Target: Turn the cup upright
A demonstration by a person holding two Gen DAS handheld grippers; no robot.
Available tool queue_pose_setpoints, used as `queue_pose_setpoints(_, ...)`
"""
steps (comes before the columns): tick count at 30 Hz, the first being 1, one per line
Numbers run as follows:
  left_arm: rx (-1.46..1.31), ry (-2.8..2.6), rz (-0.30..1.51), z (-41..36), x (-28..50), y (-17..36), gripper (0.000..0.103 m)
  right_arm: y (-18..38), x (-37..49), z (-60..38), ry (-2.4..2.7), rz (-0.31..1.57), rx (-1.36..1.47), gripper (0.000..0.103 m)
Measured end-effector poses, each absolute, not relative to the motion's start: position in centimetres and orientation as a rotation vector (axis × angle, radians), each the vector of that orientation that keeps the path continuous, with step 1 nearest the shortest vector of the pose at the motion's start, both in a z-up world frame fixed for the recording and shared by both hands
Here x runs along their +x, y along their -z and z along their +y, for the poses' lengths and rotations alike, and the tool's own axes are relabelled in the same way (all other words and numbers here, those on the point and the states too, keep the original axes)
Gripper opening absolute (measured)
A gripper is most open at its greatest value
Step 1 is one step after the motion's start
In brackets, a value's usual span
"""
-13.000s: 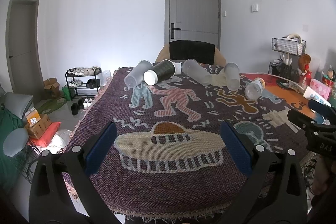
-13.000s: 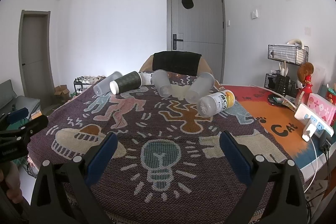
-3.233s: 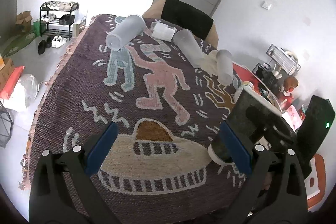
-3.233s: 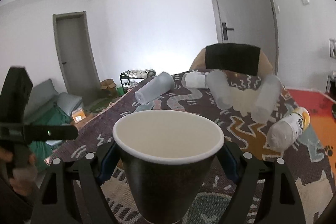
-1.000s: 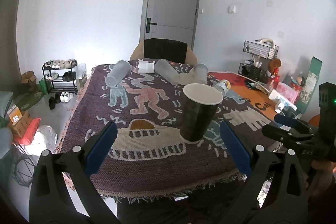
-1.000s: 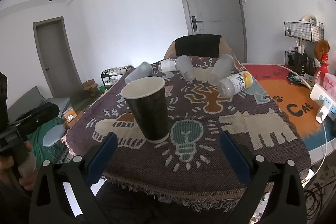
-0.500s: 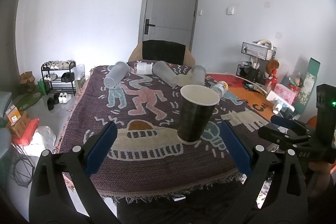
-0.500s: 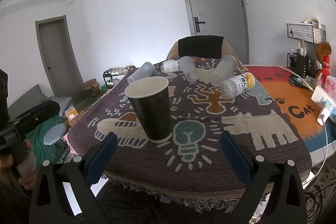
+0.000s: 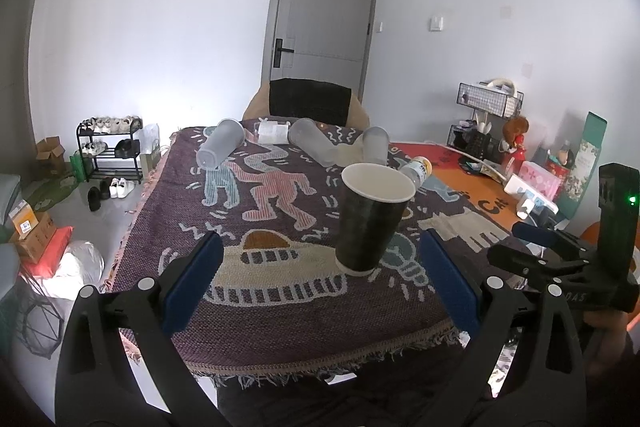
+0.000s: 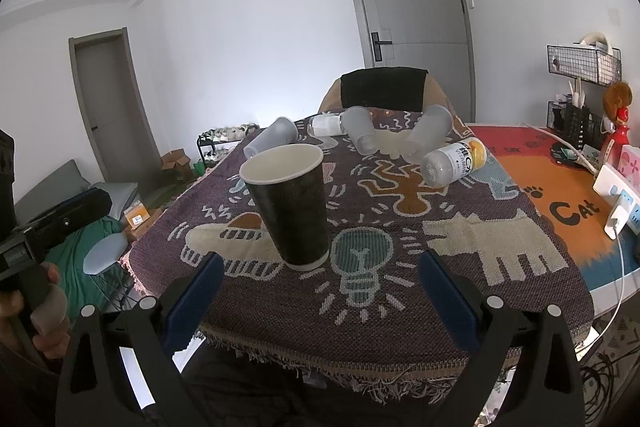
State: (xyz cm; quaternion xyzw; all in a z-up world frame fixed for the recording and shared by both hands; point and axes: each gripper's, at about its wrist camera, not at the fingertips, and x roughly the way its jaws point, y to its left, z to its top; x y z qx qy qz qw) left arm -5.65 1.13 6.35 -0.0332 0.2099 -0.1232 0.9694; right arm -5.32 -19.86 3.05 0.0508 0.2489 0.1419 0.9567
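A dark paper cup (image 9: 370, 217) with a white inside stands upright, mouth up, on the patterned purple cloth (image 9: 276, 291) near the table's front edge. It also shows in the right wrist view (image 10: 290, 205). My left gripper (image 9: 320, 281) is open and empty, held back at the front edge, the cup ahead and slightly right. My right gripper (image 10: 318, 289) is open and empty, also back from the cup. The right gripper's body (image 9: 576, 267) appears at the right of the left wrist view.
Several frosted plastic cups (image 9: 220, 149) and a clear bottle (image 10: 454, 161) lie on their sides at the far end of the table. A chair (image 9: 310, 103) stands behind. Desk clutter and a power strip (image 10: 618, 197) sit at the right. A shoe rack (image 9: 110, 151) is at the left.
Both grippers have drawn back slightly from the cup since a second ago. The cup has stayed upright in place. Earlier, the right gripper held and set it down.
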Motion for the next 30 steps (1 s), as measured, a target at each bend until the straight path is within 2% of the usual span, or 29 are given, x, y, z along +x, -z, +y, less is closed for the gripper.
queue_pose_setpoints(30, -0.063, 0.235, 0.425, 1.2, -5.7, -6.5, 0.097, -3.6, -5.6, -20.9, -0.269, 0.498, 0.123, 0.095)
